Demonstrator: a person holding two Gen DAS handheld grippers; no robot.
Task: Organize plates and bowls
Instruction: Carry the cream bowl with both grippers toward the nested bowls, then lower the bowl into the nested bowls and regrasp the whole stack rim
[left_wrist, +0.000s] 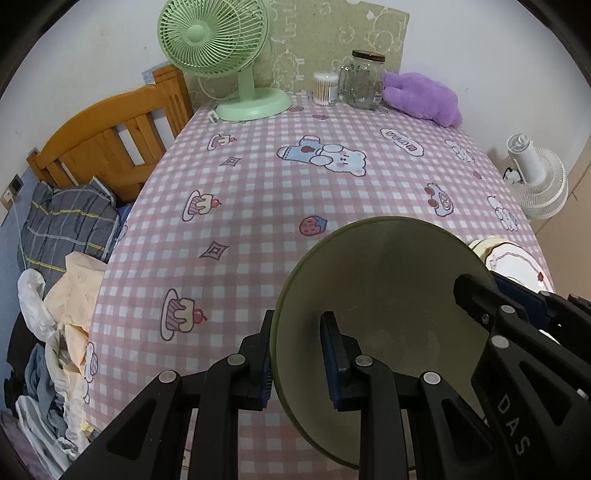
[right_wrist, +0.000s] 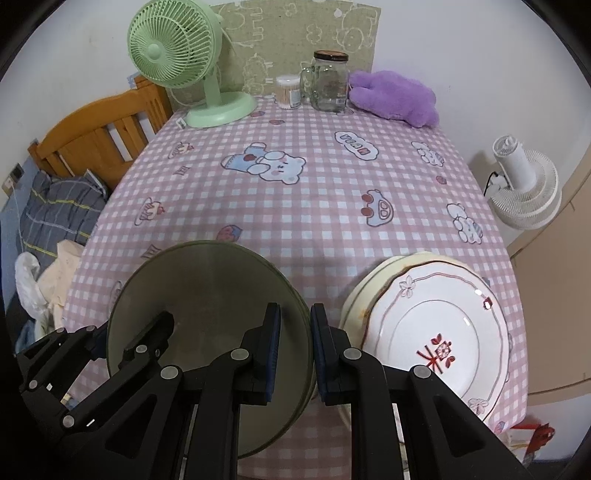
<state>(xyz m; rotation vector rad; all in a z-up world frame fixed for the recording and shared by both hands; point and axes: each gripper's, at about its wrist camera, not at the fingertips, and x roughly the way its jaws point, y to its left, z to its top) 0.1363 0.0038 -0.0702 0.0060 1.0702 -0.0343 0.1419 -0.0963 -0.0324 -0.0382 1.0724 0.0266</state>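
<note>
Left wrist: green plate's rim between left tongs.

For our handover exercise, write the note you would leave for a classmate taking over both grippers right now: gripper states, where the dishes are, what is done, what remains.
Left gripper: jaws straddling the left rim of the round olive-green bowl, not clearly clamped.
Right gripper: jaws straddling the same bowl's right rim, small gap visible.
White floral-patterned plate sits on a cream plate at the table's right front.
Done: plates stacked.
Left: put the bowl in its place.
</note>
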